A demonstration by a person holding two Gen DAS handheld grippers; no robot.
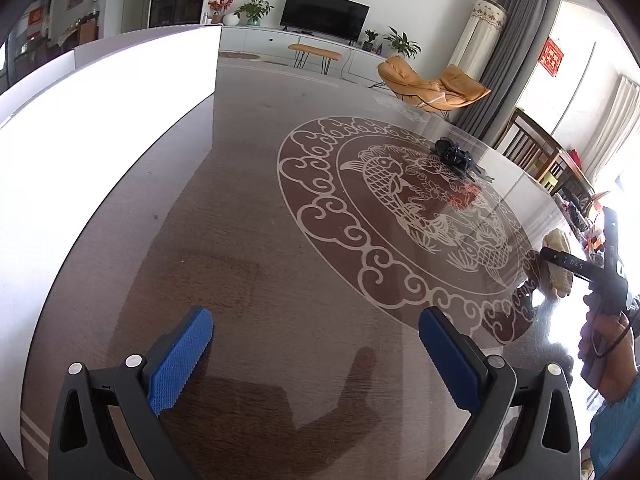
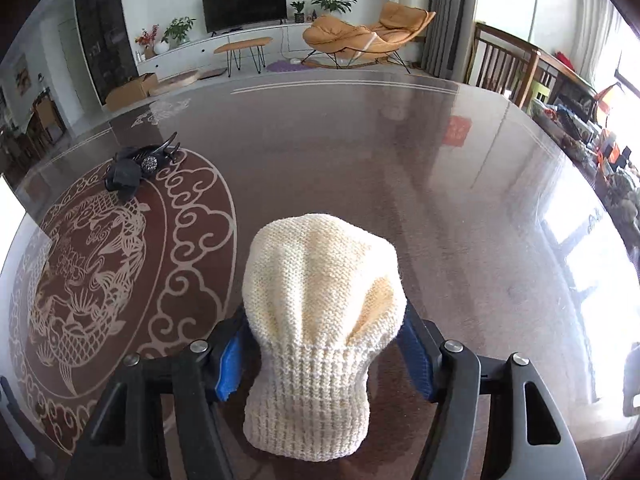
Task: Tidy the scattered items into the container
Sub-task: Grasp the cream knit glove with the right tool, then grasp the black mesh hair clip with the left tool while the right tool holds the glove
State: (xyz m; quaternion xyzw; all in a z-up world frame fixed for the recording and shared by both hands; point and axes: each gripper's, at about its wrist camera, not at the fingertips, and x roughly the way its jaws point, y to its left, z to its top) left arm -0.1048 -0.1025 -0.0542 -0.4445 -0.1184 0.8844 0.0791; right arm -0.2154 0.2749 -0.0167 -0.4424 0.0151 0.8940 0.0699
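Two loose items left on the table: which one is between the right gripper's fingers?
The cream knitted sock. It sits between the right gripper and its blue pads, which pinch its ribbed cuff. The black hair claw lies apart on the table's fish pattern, untouched.

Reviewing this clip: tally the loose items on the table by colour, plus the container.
Cream knitted item: 1, between the right gripper's pads
Black hair clip: 1, on the table
White container: 1
Total: 3

Cream hat (image 2: 320,312) ribbed knit wool; table (image 2: 400,168) glossy glass top; black clip (image 2: 138,166) shiny plastic.
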